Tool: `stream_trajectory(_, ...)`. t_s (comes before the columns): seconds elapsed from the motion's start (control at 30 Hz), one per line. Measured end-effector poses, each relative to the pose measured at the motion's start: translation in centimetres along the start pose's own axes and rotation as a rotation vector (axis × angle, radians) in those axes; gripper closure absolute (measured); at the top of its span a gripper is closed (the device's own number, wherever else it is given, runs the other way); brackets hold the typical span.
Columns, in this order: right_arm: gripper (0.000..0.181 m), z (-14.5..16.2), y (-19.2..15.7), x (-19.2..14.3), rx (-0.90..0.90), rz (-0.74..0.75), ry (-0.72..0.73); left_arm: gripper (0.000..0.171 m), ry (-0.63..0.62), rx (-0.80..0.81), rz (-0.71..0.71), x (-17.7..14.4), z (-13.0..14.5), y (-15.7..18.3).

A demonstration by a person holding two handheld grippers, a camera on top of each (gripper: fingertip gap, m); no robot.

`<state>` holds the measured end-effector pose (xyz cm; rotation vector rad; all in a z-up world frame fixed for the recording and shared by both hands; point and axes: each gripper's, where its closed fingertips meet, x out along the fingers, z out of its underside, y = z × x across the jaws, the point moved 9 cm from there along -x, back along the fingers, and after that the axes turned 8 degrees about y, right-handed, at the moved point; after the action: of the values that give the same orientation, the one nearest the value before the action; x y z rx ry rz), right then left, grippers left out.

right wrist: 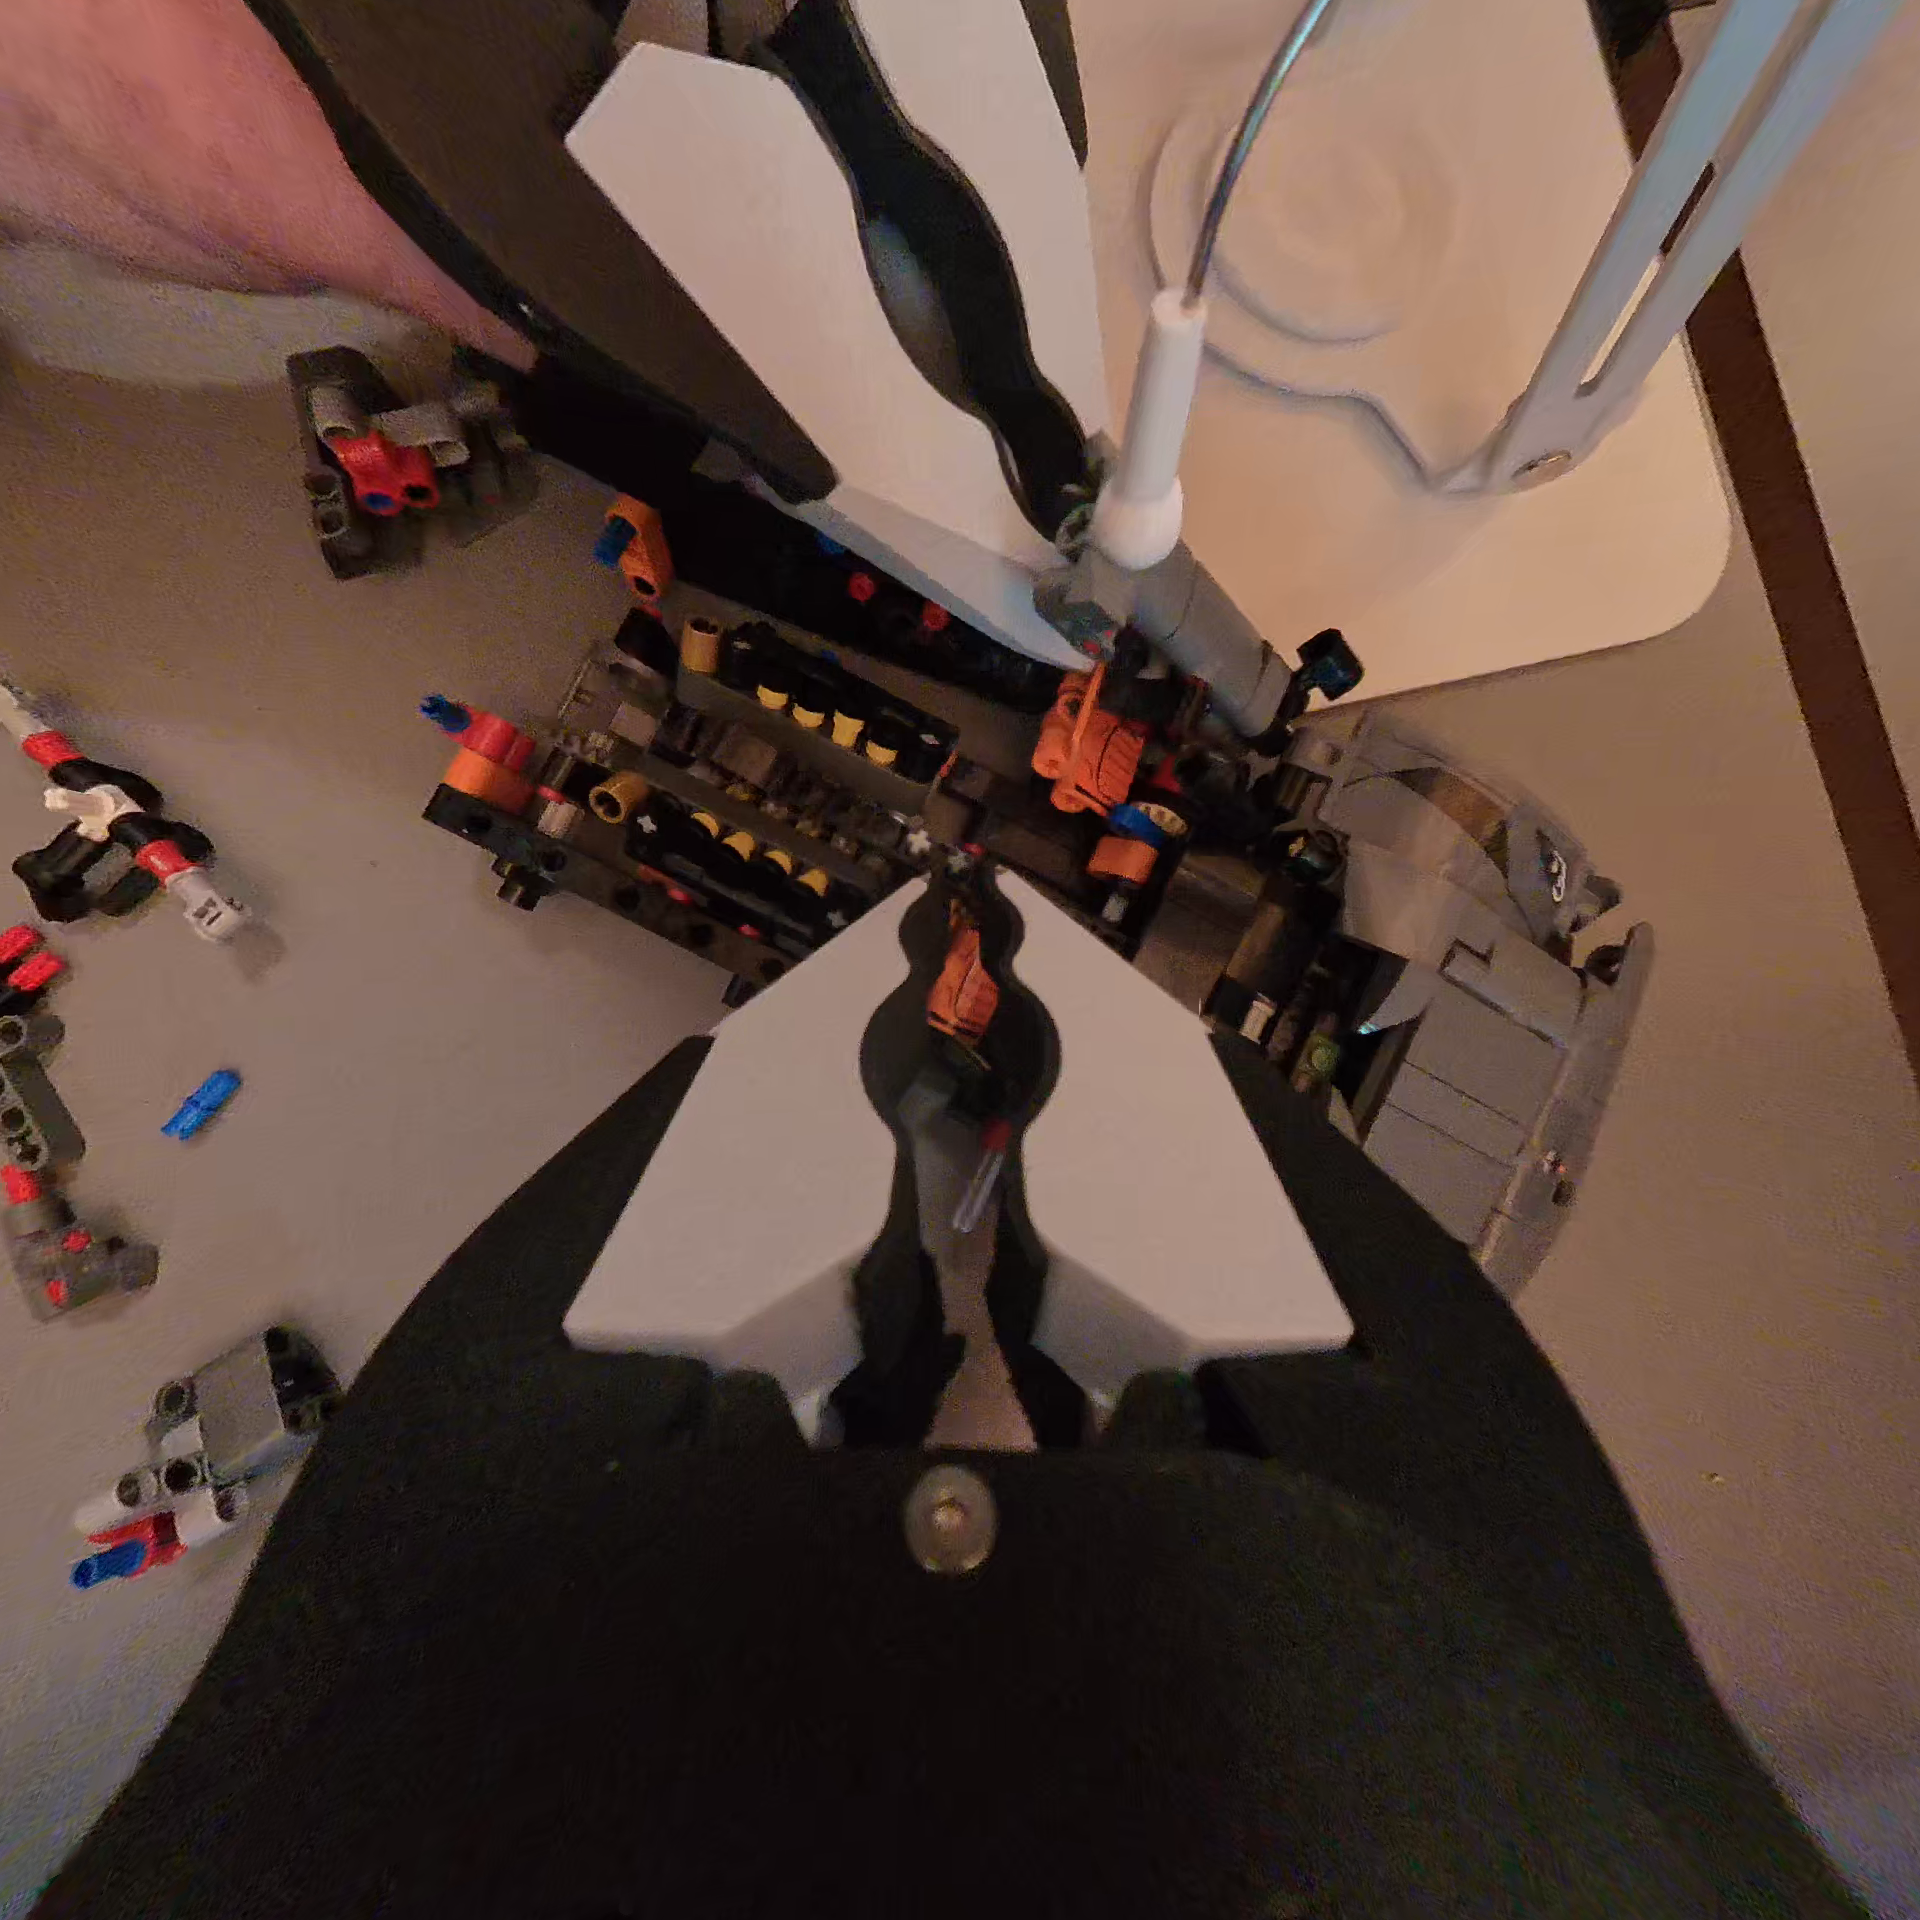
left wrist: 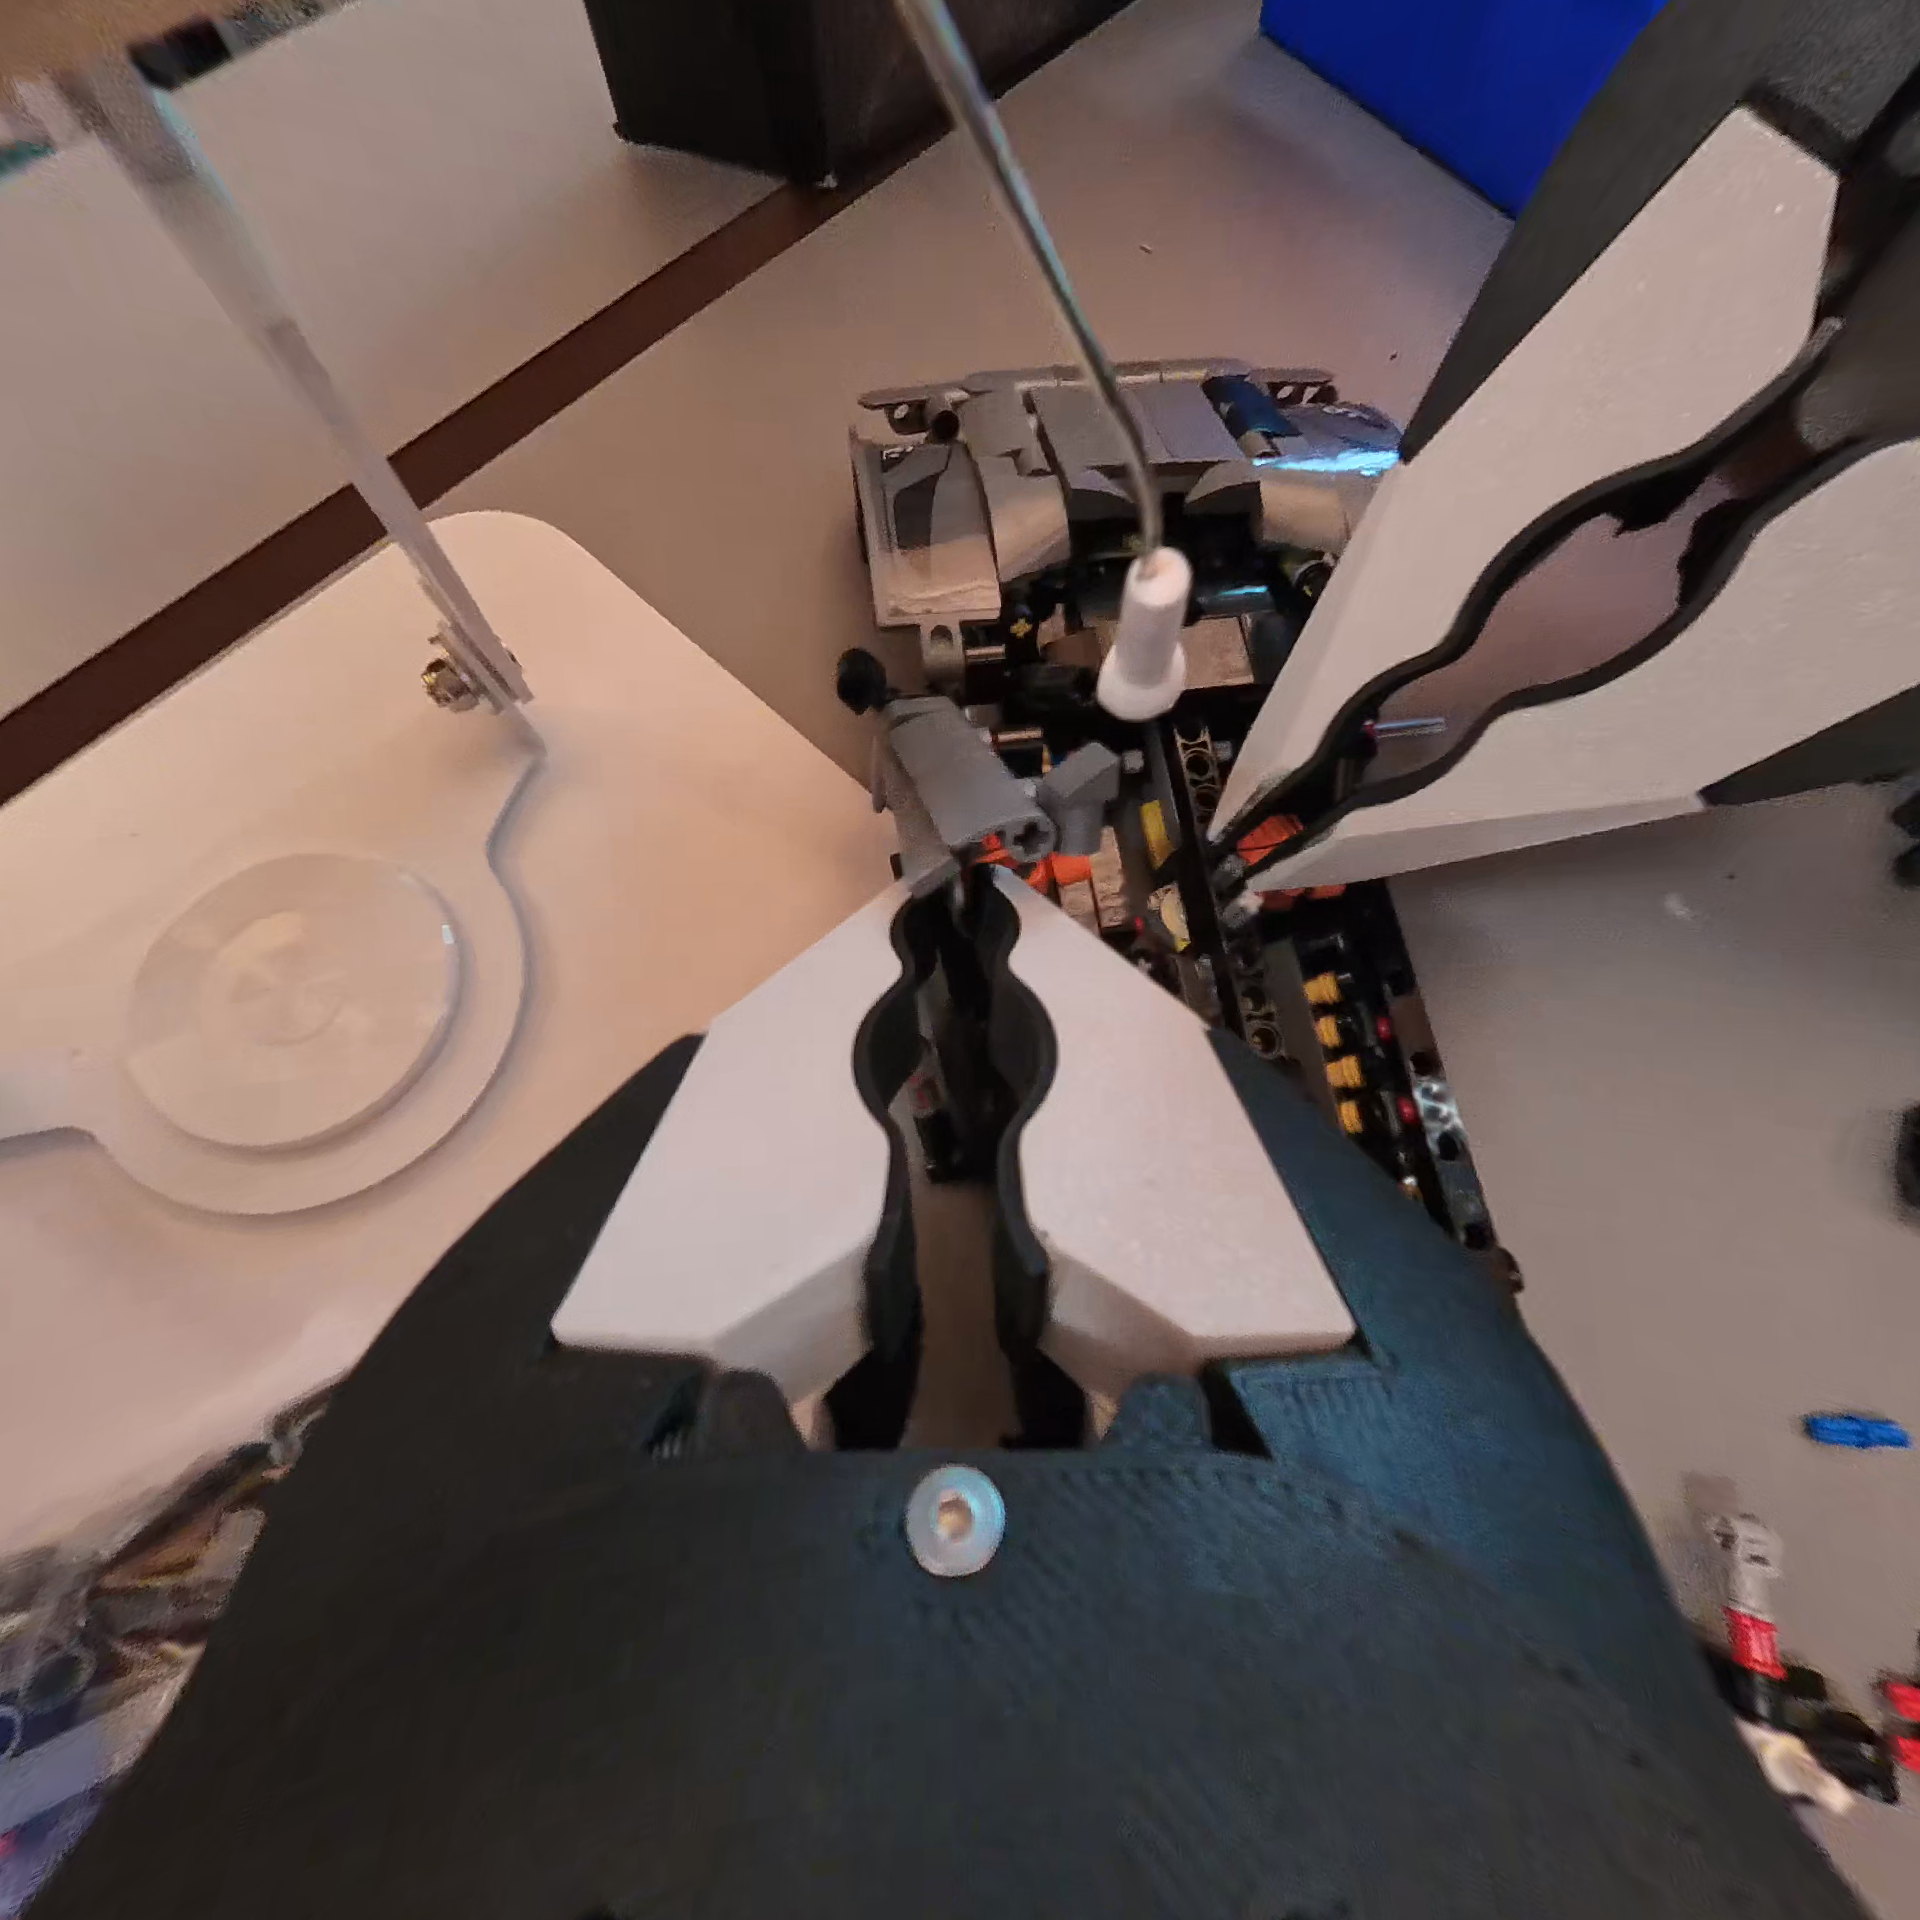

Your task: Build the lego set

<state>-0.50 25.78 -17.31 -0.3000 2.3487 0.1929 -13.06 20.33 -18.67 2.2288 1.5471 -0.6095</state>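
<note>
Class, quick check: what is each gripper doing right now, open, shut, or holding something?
Left gripper: shut on the grey lego piece of the lego model.
Right gripper: shut on the orange lego piece.

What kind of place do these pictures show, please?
Probably a hobby or work desk indoors. A half-built lego model lies on a plain tabletop, loose lego pieces are scattered around it, and a white stand base sits beside it.

White stand base (left wrist: pixel 260 935), wire probe (left wrist: pixel 1141 665), perhaps blue box (left wrist: pixel 1455 94).
</note>
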Motion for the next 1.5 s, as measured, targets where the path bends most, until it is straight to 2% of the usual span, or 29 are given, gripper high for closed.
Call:
stream_trajectory(0.13, 0.179, 0.1, -0.1, 0.0, 0.007, -0.027, 0.009, 0.170, -0.002, 0.006, -0.020, 0.2, -0.2, 0.1)
stream_trajectory(0.27, 0.180, 0.0, -0.4, 0.0, 0.005, -0.036, -0.006, 0.164, -0.032, 0.094, -0.077, 1.0, -0.7, 0.6)
stream_trajectory(0.53, 0.181, 0.2, -0.1, -0.1, 0.046, -0.060, 0.005, 0.166, -0.024, 0.119, -0.090, 2.0, -1.4, 0.8)
stream_trajectory(0.77, 0.181, 0.2, 0.1, -0.1, 0.062, -0.058, 0.014, 0.167, 0.024, 0.043, -0.119, 2.5, -1.4, 0.6)
stream_trajectory(0.93, 0.181, 0.3, 0.1, -0.1, 0.063, -0.067, 0.019, 0.171, 0.105, -0.220, 0.025, 2.2, -1.0, -0.5)
stream_trajectory(1.1, 0.181, 0.4, 0.0, -0.2, 0.065, -0.077, 0.012, 0.171, 0.098, -0.217, 0.008, 2.0, -1.0, -0.2)
stream_trajectory(1.17, 0.181, 0.5, -0.4, -0.4, 0.075, -0.115, 0.000, 0.171, 0.074, -0.142, 0.024, 1.5, -1.0, 0.5)
stream_trajectory(1.33, 0.181, 0.7, -1.7, -0.9, 0.103, -0.262, -0.033, 0.169, -0.006, -0.036, 0.153, -0.2, -0.5, 1.6)
stream_trajectory(1.4, 0.181, 0.9, -2.0, -1.1, 0.115, -0.314, -0.042, 0.150, -0.001, -0.032, 0.199, -0.5, -0.7, 1.9)
stream_trajectory(1.43, 0.181, 1.0, -2.1, -1.1, 0.117, -0.325, -0.046, 0.149, -0.008, -0.028, 0.216, -0.5, -0.7, 2.1)
stream_trajectory(1.5, 0.181, 1.1, -2.2, -1.2, 0.112, -0.332, -0.051, 0.158, 0.009, -0.032, 0.266, -0.3, -0.5, 2.4)
